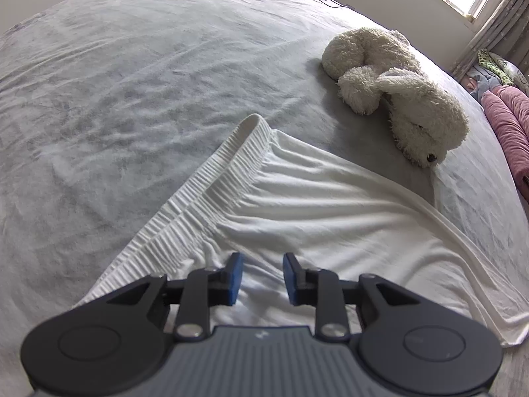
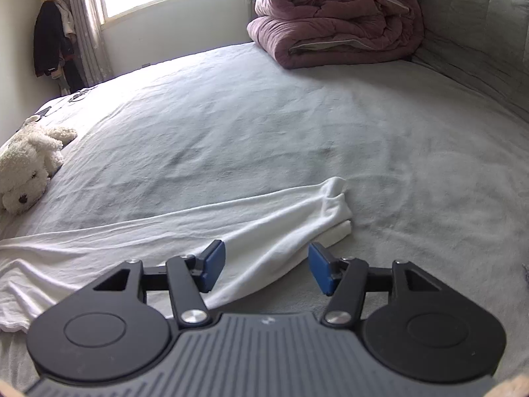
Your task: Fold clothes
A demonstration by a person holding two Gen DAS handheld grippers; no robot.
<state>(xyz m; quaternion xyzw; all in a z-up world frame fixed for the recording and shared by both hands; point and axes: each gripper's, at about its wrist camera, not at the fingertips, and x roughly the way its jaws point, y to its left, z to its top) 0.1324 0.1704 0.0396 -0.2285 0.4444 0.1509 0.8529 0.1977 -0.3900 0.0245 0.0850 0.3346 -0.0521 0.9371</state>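
Bed (image 1: 132, 82), covered by a pale grey sheet, bearing the garment to be folded. Folded pink quilt (image 2: 334, 20) at the head end and soft toy dog (image 1: 396, 96) beside the garment; both lie well apart from the work. White trousers (image 1: 297, 205) stretched flat along the near edge of the bed, already doubled leg upon leg. Their long axis runs across the person's front: ribbed waistband (image 1: 211, 178) at the left, leg ends (image 2: 334, 205) at the right. Left tongs (image 1: 263, 279) hang over the waist end, just inside the waistband, blue pads a little apart and clamped on nothing; cloth lies beneath the gap, not pinched. Right tongs (image 2: 266, 266) hang over the leg end, pads wide apart, the cloth passing under the left pad and out toward the hem; nothing is held. Each hand is thus nearest its own end of the garment. Judged from this layout, the next fold would carry one end along the long axis onto the other, with the leg end the lighter one to lift.
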